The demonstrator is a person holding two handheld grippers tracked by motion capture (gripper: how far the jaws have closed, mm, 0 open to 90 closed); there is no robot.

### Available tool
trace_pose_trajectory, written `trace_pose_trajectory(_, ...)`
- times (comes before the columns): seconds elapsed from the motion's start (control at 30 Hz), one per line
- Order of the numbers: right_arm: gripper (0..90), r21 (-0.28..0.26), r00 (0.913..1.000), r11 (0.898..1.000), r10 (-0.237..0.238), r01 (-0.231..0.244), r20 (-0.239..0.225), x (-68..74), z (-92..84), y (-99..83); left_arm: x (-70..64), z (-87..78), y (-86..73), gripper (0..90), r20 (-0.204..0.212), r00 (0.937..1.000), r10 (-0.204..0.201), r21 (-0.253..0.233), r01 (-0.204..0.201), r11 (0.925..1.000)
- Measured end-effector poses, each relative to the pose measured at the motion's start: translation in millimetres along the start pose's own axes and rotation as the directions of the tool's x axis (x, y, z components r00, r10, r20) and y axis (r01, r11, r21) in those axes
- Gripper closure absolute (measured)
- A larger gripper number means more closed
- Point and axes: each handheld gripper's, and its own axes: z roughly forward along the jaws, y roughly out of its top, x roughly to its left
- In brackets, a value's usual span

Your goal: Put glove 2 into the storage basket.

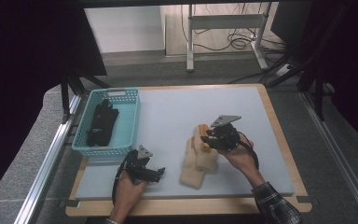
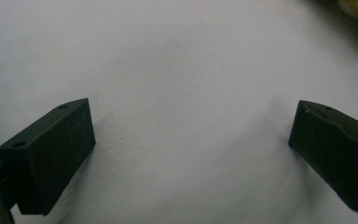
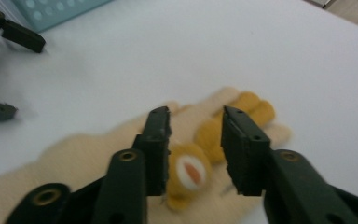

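A cream fabric glove (image 1: 197,161) with a yellow-orange bear figure (image 1: 200,142) on it lies near the middle of the white mat. In the right gripper view the cream glove (image 3: 74,149) is spread out flat, with the bear (image 3: 189,172) on top. My right gripper (image 3: 196,135) hovers just above it, jaws parted, the bear's face showing in the gap and neither pad pressing on it. From above, the right gripper (image 1: 208,139) sits at the glove's far end. My left gripper (image 1: 158,173) rests low at the front left, and its jaws (image 2: 191,154) stand wide open over bare mat.
A light blue basket (image 1: 131,122) at the mat's left holds a black glove (image 1: 101,122). The white mat (image 1: 177,107) lies on a wooden tabletop with metal rails at both sides. The left gripper's jaws (image 3: 9,72) and the basket's corner (image 3: 51,11) appear beyond my right gripper.
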Motion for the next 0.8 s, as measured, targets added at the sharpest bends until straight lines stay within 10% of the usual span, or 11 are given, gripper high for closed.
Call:
trace_pose_trajectory(0.33,35.1,-0.011,0.9919,1.000,-0.023,0.022,-0.125,-14.4,22.7,-40.7,0.0,-0.1,0.0,0.4,0.000,1.0000,0.000,0.001,0.000,1.0000)
trace_pose_trajectory(0.53,60.6,-0.013,0.9890,1.000,0.013,-0.015,-0.147,-11.1,35.1,-48.0,0.0,-0.1,0.0,0.5,0.000,1.0000,0.000,0.000,0.000,1.0000)
trace_pose_trajectory(0.8,64.4,-0.033,0.9959,0.999,0.040,-0.043,-0.082,6.6,0.3,-30.2,0.5,-0.4,0.1,0.5,-0.001,1.0000,0.007,0.005,-0.007,1.0000)
